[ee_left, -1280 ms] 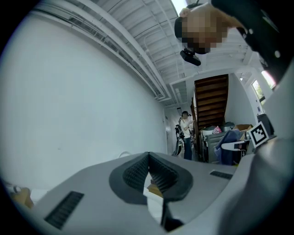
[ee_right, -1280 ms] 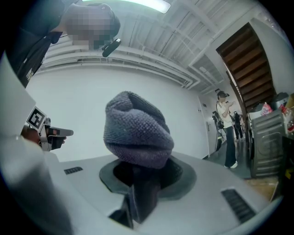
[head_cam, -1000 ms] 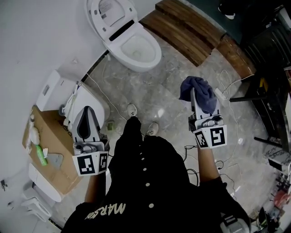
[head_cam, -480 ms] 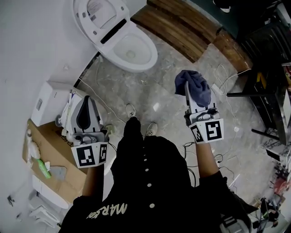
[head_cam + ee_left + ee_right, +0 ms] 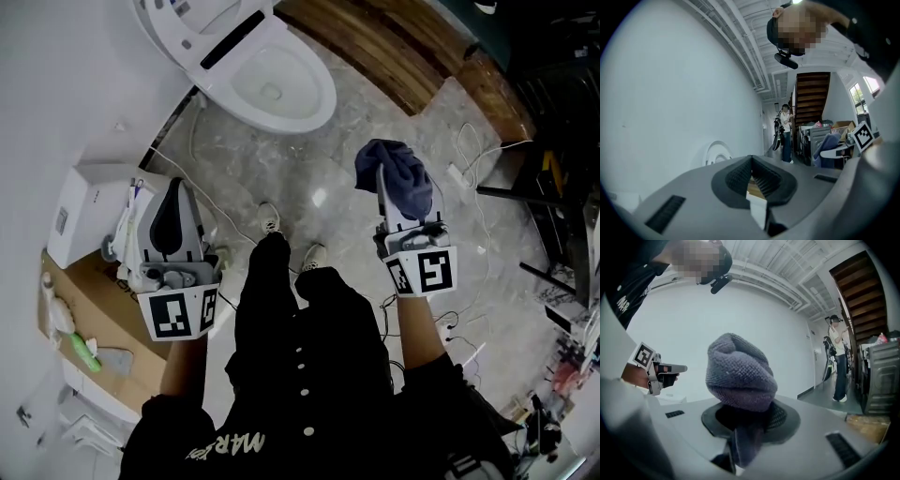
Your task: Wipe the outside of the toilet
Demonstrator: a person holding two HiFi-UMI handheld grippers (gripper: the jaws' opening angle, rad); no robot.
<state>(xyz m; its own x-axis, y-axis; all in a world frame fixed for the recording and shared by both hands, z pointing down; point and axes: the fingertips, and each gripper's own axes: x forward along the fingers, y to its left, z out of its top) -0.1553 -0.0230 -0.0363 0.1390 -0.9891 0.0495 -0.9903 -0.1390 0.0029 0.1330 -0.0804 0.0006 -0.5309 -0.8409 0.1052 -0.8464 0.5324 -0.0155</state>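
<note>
The white toilet (image 5: pixel 246 67) stands at the top of the head view, lid up and bowl open. My right gripper (image 5: pixel 386 178) hangs over the marble floor to the right of and below the bowl, well apart from it. It is shut on a bunched blue-grey cloth (image 5: pixel 405 180), which bulges above the jaws in the right gripper view as the cloth (image 5: pixel 740 371) in the right gripper (image 5: pixel 746 409). My left gripper (image 5: pixel 175 187) is held at the left, shut with nothing in it. In its own view the left gripper (image 5: pixel 751 158) has its pads meeting at the tip.
A cardboard box (image 5: pixel 94 309) with a green bottle (image 5: pixel 82 352) and a white unit (image 5: pixel 80 206) sit at the left. A wooden step (image 5: pixel 394 52) runs behind the toilet. Cables (image 5: pixel 469 155) and a black stand (image 5: pixel 548 192) lie at the right. A person (image 5: pixel 839 366) stands far off.
The head view has shifted, so the toilet sits closer to the top edge. Both grippers keep much the same pose, the right one still holding the cloth.
</note>
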